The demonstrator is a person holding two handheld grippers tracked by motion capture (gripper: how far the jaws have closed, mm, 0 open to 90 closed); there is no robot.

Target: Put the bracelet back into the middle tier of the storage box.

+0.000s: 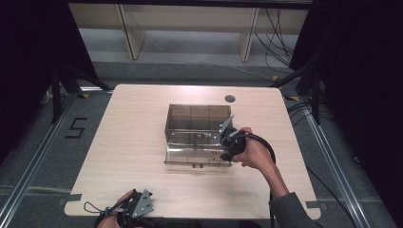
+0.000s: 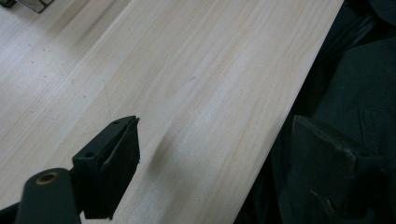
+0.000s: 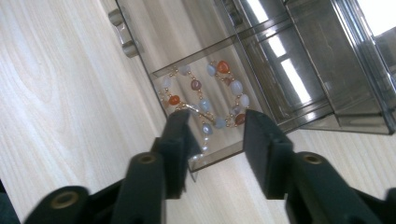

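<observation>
Two grippers were at work when I looked down from the high view: my right gripper [image 1: 227,142] reached to the right end of a smoky clear organiser box [image 1: 197,123] at mid-table [image 1: 142,109], its front drawer [image 1: 190,156] pulled out, while my left gripper [image 1: 138,206] idled at the near edge. Along the left gripper view, its jaws stood wide apart over bare wood, holding nothing. Along the right gripper view, the jaws were part open just above a beaded bracelet [image 3: 205,93] lying in the drawer's end compartment, not yet clasped. I judged this the reach for the bracelet; next came lowering and closing on the beads.
</observation>
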